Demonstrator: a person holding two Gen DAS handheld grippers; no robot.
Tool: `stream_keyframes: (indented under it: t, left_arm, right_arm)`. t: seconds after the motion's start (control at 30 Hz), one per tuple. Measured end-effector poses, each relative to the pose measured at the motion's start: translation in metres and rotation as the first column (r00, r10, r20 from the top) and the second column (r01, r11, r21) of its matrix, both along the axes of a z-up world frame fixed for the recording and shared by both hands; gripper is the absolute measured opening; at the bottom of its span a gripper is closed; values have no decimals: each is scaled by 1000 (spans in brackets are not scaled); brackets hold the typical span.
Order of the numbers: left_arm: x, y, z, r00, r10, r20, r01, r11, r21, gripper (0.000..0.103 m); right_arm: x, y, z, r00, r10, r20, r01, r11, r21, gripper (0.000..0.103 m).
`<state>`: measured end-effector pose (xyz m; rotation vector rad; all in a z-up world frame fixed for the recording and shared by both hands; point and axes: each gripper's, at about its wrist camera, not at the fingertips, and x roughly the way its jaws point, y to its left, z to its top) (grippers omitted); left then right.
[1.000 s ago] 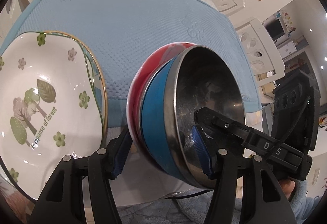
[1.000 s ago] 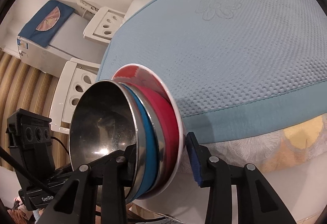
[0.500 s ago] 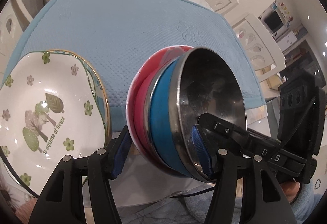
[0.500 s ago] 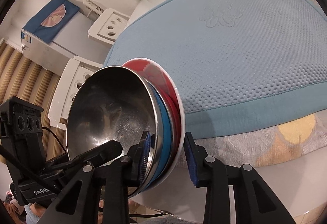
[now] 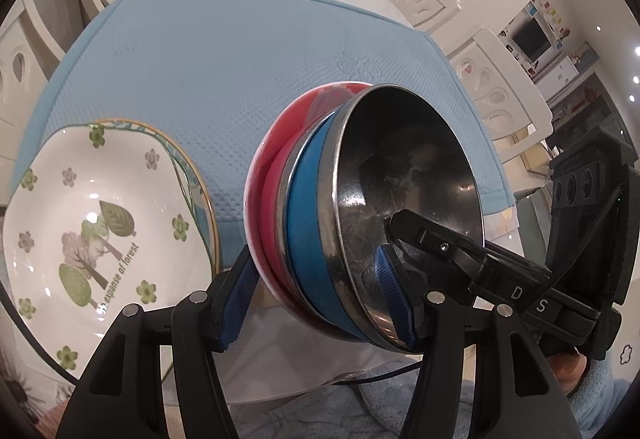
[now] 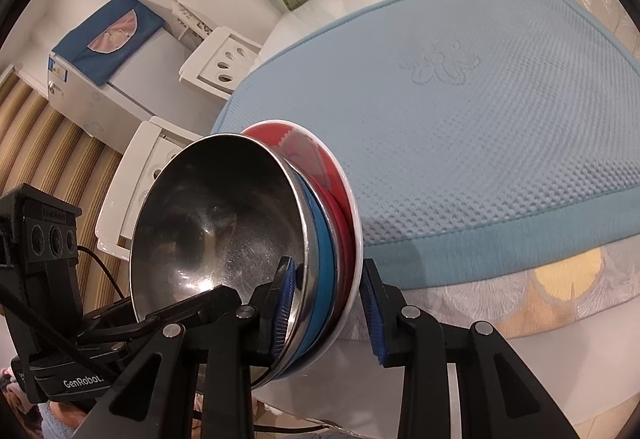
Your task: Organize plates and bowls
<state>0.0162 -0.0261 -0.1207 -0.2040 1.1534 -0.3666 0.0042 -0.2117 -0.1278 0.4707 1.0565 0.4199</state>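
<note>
The nested round bowls showed bare steel, a blue band and red sides. The white scalloped ceramic plate bore green flowers, trees and a gold rim. The quilted cloth mat was pale blue with an embossed flower.

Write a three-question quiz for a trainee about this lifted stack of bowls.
1. The top bowl of the tilted stack of bowls is steel inside; what colour is its outside?
2. The flowered plate appears in: A, the left wrist view only; B, the right wrist view only; C, both.
3. True or false: the left tool clamps the stack, with one pad inside the top bowl.
Key: 1 blue; 2 A; 3 true.
</note>
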Motion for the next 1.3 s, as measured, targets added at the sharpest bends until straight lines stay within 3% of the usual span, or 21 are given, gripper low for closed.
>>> stream_keyframes:
  t: [0.7,1.3]
  left_arm:
    - [0,-6,23,997,-20,76,17,999,33,56]
    - [10,-20,23,995,-70,67,67,996,50,56]
  right_arm:
    - [-8,-3,26,996,-1,92,3,1000,-18,32]
    - [-19,-9,31,993,-49,111,53,998,-31,32]
